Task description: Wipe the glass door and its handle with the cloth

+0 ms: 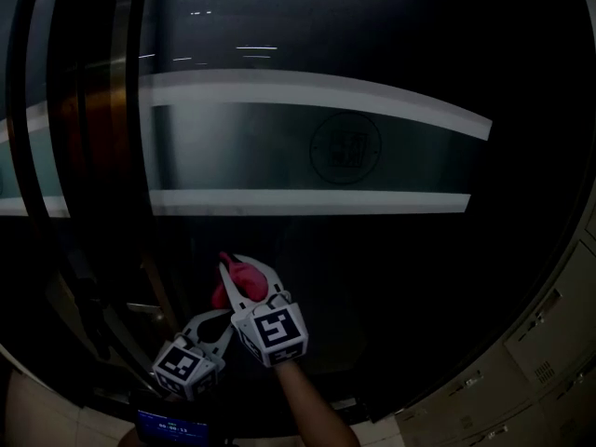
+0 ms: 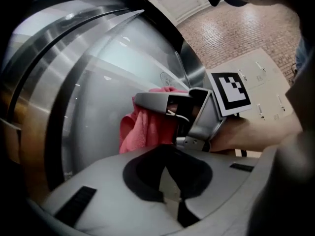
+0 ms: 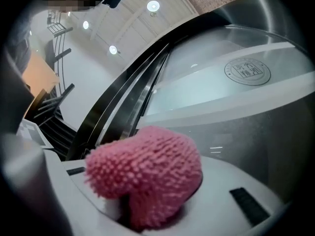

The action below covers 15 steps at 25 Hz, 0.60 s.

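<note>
The dark glass door [image 1: 372, 259] fills the head view, crossed by two frosted bands [image 1: 307, 91] with a round logo [image 1: 345, 147] between them. My right gripper [image 1: 244, 273] is low at the centre, shut on a bunched pink cloth [image 1: 231, 285] that is held up to the glass. In the right gripper view the fuzzy cloth [image 3: 147, 173] bulges out between the jaws. My left gripper [image 1: 216, 322] hangs just below and left of it, shut and holding nothing. The left gripper view looks over its own jaws [image 2: 179, 198] at the cloth [image 2: 140, 129] and the right gripper [image 2: 170, 104].
Dark vertical frame bars [image 1: 37, 110] run down the door's left side. Pale locker fronts [image 1: 549, 343] stand at the lower right. A forearm [image 1: 312, 408] reaches up from the bottom edge, beside a small lit screen [image 1: 172, 426].
</note>
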### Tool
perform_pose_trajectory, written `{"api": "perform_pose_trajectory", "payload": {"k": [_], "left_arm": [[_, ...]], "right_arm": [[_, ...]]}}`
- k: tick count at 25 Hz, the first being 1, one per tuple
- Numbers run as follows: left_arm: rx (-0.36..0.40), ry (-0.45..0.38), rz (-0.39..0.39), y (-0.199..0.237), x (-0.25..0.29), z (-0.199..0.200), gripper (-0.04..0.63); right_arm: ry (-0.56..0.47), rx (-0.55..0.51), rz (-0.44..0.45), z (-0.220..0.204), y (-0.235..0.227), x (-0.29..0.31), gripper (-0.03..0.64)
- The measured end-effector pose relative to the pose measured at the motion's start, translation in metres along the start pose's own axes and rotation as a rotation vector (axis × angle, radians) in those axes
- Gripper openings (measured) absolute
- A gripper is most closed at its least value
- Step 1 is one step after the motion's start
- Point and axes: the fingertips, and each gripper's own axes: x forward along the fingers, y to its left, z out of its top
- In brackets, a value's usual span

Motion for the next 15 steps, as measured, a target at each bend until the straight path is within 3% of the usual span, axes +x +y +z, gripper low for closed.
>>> {"api": "perform_pose_trajectory", "payload": {"k": [8,15], "left_arm": [[-0.004,-0.030,0.084,-0.044,0.086,0.005,0.012],[-0.015,-0.018,0.038,-0.104,0.156,0.002,0.012]], "right_arm": [[-0.028,-0.030,0.019,0.007,-0.098,-0.071,0.058],[-0.033,-0.048,-0.179,0.012,-0.233,-0.169,0.058]]}}
